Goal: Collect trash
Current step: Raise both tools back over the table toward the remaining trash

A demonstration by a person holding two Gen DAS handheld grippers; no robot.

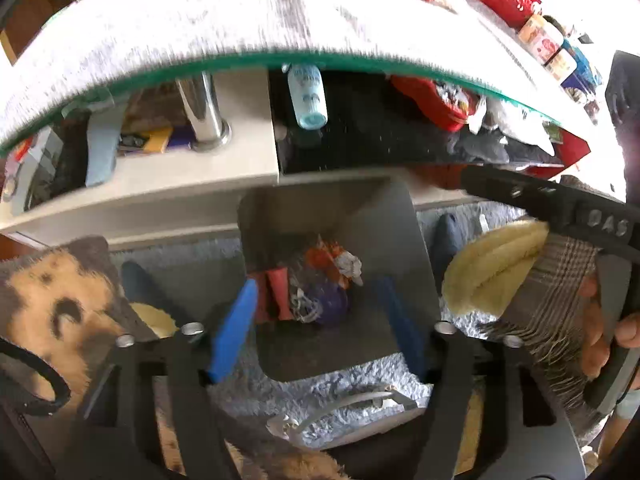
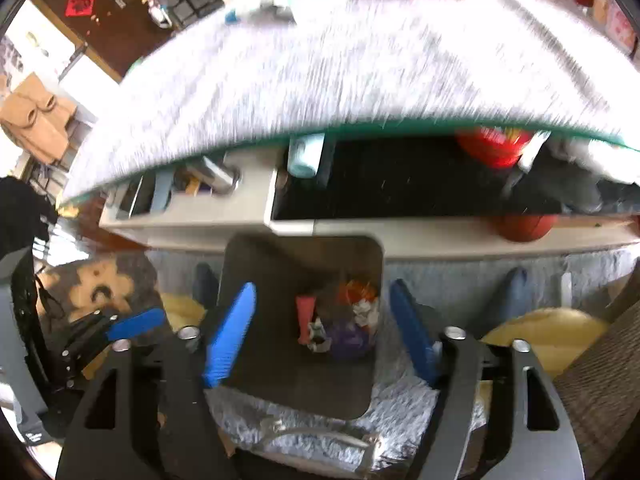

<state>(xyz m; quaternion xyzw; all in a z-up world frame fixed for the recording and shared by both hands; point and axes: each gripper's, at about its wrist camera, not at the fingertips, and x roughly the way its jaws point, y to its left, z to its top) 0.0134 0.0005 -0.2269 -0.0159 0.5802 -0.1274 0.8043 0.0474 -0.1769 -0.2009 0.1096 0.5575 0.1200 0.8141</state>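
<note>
- the left gripper point(image 1: 316, 320) hangs above the grey trash bin point(image 1: 400, 216), its blue fingers point(image 1: 234, 328) spread wide with nothing between them.
- the right gripper point(image 2: 324, 328) is likewise spread wide and empty over the same bin.
- crumpled trash point(image 1: 320, 284) lies at the bin's bottom: orange and white wrappers, a red piece, something purple.
- the bin stands on a grey shaggy rug point(image 1: 360, 380), just in front of a glass-topped table point(image 1: 240, 20).
</note>
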